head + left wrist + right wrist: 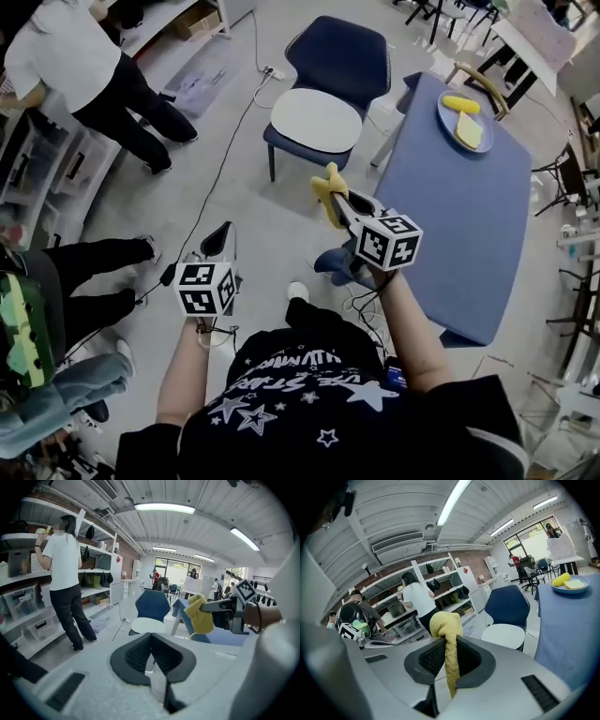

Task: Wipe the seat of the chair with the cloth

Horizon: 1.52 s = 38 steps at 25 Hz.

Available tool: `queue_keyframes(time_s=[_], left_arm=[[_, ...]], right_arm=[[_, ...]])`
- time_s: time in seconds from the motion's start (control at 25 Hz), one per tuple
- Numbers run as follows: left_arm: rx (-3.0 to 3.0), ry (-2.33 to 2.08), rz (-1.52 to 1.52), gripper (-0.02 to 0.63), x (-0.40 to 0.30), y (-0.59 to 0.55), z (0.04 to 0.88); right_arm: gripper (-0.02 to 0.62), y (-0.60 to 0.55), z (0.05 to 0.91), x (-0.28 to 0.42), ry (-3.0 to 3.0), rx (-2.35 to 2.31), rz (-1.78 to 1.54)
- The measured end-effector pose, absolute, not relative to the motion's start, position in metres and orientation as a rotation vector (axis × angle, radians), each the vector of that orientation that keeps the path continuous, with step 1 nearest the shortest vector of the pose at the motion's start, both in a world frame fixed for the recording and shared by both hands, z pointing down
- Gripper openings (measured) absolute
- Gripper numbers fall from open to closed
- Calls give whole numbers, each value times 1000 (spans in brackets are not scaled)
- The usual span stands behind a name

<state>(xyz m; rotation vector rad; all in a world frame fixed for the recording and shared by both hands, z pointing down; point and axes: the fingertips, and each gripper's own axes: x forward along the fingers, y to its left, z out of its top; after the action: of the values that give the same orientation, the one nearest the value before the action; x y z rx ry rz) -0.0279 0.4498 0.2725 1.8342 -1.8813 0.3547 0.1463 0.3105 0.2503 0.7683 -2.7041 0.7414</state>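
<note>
Two tools: the right tool [341, 203] is clamped on the yellow cloth [327, 190], well short of the chair seat [316, 120]; the left tool [219, 238] is closed, empty. Cloth judged soft, light, limp; pinch a bunched fold.

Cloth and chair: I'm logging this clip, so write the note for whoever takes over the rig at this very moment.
Right gripper: shut on the yellow cloth, held in the air short of the chair.
Left gripper: shut, nothing between its jaws, held low at the person's left.
Chair: straight ahead, with a white seat and blue back, beside the blue table.
Done: the cloth is in hand.
Left: bring the cloth down onto the seat and wipe it. The cloth has not touched the seat yet.
</note>
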Motion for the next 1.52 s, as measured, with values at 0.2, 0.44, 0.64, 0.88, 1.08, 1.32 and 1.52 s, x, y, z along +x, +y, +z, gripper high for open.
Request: queue_keyframes(time_s=[0.2,0.44,0.64,0.88,1.08,1.32,1.52], left_arm=[[1865,-1865,380,20,-53,388,265],[1928,-1819,404,20,-79,318,263],[2036,-1717,465,19,-112,230,277],[2157,-1576,508,20,-162,98,302],[2156,-1445,514,20,-199,25,334],[2139,-1357,558,20,-230,-40,371],[2159,-1297,600,20,-242,-78,400]], right_arm=[[44,257,250,129,-2706,817,774],[44,205,260,127,-2674,925,830],[44,146,280,117,-2607,1104,882],[44,49,307,83,-2490,1335,923],[44,-12,334,51,-2356,1447,957],[44,-87,364,6,-2271,1520,1051],[44,-141,400,-51,-2265,1513,1109]])
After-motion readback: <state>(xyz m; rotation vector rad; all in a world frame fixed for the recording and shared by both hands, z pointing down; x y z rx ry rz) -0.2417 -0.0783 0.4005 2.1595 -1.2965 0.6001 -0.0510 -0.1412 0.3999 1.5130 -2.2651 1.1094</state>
